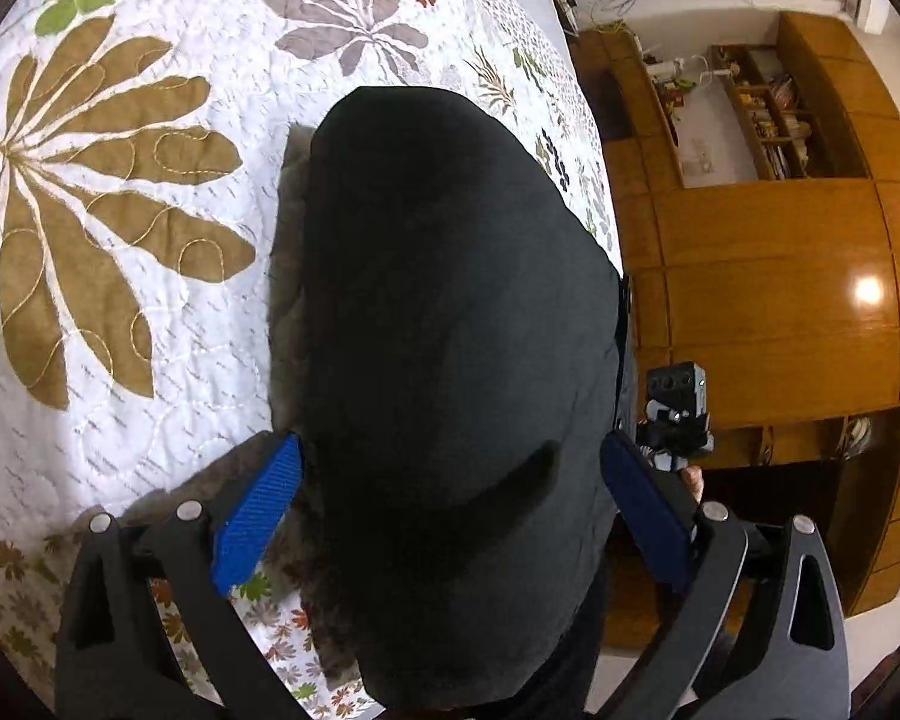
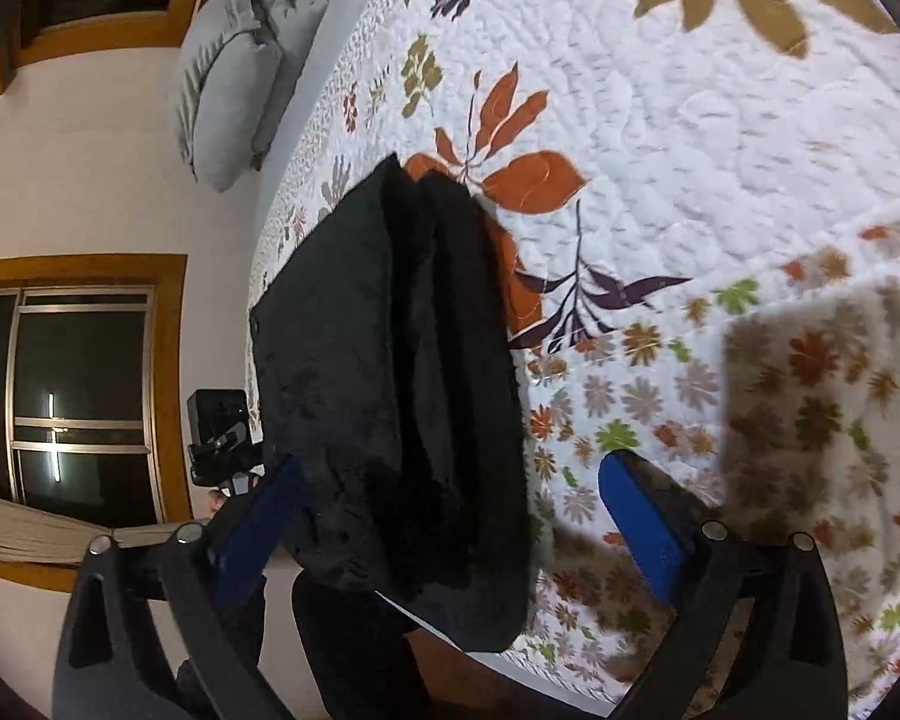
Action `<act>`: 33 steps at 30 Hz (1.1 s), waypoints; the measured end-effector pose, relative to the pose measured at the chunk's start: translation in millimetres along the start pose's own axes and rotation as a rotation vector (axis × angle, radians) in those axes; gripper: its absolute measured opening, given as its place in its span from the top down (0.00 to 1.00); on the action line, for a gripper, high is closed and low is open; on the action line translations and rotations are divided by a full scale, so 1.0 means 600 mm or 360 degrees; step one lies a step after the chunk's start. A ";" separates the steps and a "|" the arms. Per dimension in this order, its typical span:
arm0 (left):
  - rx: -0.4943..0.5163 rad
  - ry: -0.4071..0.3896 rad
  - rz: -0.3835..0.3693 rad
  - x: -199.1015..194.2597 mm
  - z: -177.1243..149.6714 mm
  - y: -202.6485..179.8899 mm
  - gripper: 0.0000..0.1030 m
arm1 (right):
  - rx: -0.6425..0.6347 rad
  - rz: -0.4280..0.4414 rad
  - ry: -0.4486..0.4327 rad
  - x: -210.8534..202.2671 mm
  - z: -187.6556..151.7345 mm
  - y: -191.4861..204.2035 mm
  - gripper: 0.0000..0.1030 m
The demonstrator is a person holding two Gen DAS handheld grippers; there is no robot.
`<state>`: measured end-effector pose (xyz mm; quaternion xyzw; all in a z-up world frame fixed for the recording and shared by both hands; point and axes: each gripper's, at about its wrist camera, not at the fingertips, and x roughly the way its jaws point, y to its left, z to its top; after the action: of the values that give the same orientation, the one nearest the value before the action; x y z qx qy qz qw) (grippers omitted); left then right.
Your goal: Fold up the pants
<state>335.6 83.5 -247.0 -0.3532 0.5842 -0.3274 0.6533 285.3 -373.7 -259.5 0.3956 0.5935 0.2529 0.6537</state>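
The black pants [image 1: 450, 324] lie folded into a compact bundle on the floral quilt [image 1: 120, 240], near the bed's edge. My left gripper [image 1: 450, 480] is open, its blue fingers [image 1: 258, 510] spread on either side of the bundle's near end. In the right wrist view the same pants [image 2: 390, 390] show stacked layers, and my right gripper [image 2: 450, 504] is open with its fingers [image 2: 642, 534] straddling the bundle from the opposite side. Each view shows the other gripper's camera beyond the pants. Neither gripper holds anything.
The quilt [image 2: 690, 150] covers the bed. Grey pillows [image 2: 234, 72] lie at the bed's far end. A wooden wall cabinet [image 1: 768, 276] with shelves stands beside the bed. A window [image 2: 84, 396] is in the wall.
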 end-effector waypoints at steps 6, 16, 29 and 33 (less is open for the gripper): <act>-0.0003 0.0011 -0.0057 0.011 0.003 0.005 0.04 | -0.0017 0.0081 0.0048 0.032 0.004 0.012 0.03; 0.0077 0.0128 0.0108 0.039 0.001 -0.012 0.04 | -0.0072 0.0085 0.0112 0.075 0.007 0.037 0.03; 0.0110 0.0076 0.0086 0.048 -0.006 -0.021 0.30 | -0.0140 0.0102 0.0119 0.092 0.003 0.051 0.08; 0.0120 0.0028 0.0072 0.038 -0.011 -0.020 0.47 | -0.0212 0.0067 0.0116 0.091 -0.004 0.060 0.43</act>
<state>331.1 57.4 -249.2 -0.3120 0.5851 -0.3375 0.6682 297.1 -309.5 -261.7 0.3541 0.5903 0.3197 0.6511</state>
